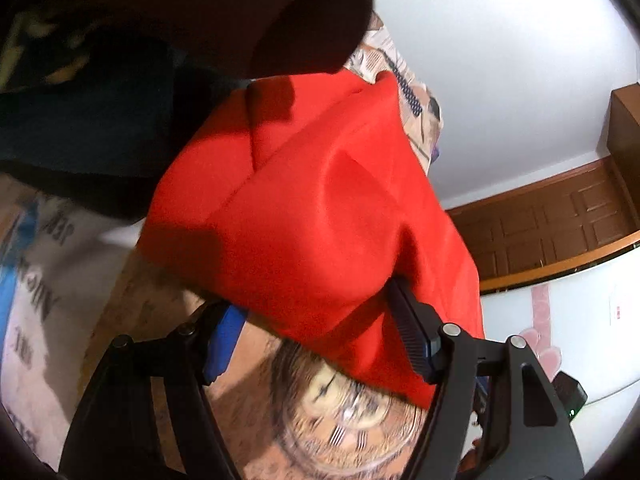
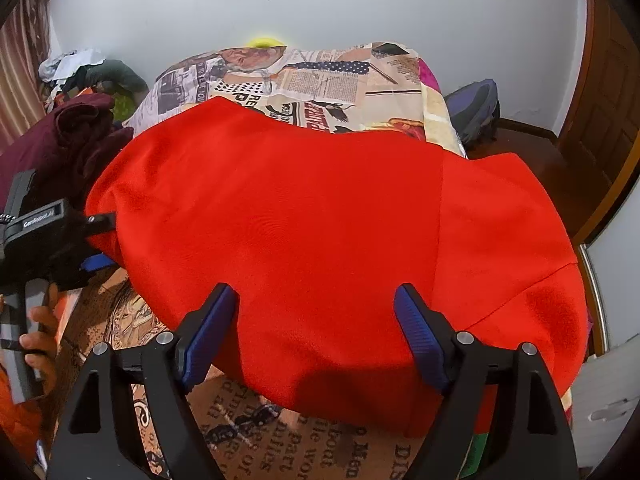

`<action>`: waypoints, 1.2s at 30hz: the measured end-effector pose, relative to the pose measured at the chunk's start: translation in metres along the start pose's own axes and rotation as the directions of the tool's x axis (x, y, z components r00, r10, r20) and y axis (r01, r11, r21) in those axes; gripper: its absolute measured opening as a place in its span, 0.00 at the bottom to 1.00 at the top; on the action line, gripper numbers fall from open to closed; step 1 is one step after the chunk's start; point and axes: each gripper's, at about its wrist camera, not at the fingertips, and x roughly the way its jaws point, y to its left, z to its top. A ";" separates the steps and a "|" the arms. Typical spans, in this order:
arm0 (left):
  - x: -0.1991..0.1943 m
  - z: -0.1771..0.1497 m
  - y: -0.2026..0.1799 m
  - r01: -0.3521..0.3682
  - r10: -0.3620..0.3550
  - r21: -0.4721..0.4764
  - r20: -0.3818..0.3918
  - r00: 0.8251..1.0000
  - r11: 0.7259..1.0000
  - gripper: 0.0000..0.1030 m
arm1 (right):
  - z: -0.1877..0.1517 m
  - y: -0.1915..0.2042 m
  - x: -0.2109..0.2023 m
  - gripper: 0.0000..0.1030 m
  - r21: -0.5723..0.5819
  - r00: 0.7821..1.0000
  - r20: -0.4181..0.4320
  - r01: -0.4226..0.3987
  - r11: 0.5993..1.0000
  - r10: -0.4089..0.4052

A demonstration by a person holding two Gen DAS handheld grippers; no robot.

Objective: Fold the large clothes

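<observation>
Both jaws stand apart: right gripper [image 2: 316, 320] released over red garment [image 2: 300, 216]; left gripper [image 1: 320, 328] straddles its edge (unpinched). Smooth fold flat on bedsheet [image 2: 320, 72] before regrasping.

The right gripper [image 2: 316, 332] points steeply downward, its two blue-padded fingers [image 2: 208, 334] spread wide, neither pad pressing on anything. At about 9 o'clock from it the left gripper [image 2: 98, 240] lies nearly sideways, a bare hand [image 2: 38, 344] wrapped around its handle. In its own view the left gripper [image 1: 316, 332] also has its jaws parted.
</observation>
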 end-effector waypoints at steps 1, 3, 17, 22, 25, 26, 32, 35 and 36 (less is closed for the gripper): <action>0.002 0.000 -0.002 0.000 0.000 -0.007 0.012 1.000 1.000 0.72 | 0.000 0.000 0.001 0.78 0.002 1.000 0.001 -0.001 1.000 0.001; 0.005 -0.002 -0.005 0.005 -0.004 -0.031 0.040 0.999 1.000 0.76 | 0.000 0.001 0.002 0.78 0.000 1.000 0.002 0.000 1.000 0.000; 0.026 -0.012 -0.033 0.034 -0.031 -0.062 0.056 0.998 0.997 0.79 | -0.002 -0.002 0.000 0.78 -0.009 1.000 0.003 -0.001 1.000 0.001; 0.031 -0.014 -0.061 -0.141 0.136 0.048 0.098 0.986 0.989 0.53 | -0.002 -0.003 0.000 0.78 -0.008 1.000 0.000 -0.001 1.000 0.001; 0.032 -0.023 -0.083 -0.245 0.225 0.147 0.143 0.964 0.958 0.27 | 0.001 -0.005 -0.001 0.78 -0.002 1.000 -0.013 -0.011 1.000 0.011; 0.034 -0.028 -0.095 -0.262 0.233 0.183 0.165 0.958 0.948 0.23 | 0.002 -0.005 -0.002 0.78 0.000 1.000 -0.019 -0.015 1.000 0.015; -0.018 -0.029 -0.144 -0.308 0.195 0.331 0.334 0.922 0.892 0.16 | 0.020 -0.011 -0.018 0.78 0.010 1.000 0.003 -0.009 1.000 0.009; -0.058 -0.029 -0.167 -0.312 0.139 0.383 0.417 0.898 0.869 0.16 | 0.032 -0.007 -0.030 0.78 0.015 0.999 0.036 -0.033 0.999 0.032; -0.067 -0.027 -0.172 -0.321 0.126 0.395 0.446 0.886 0.861 0.15 | 0.035 -0.005 -0.032 0.78 0.015 0.998 0.041 -0.044 0.999 0.043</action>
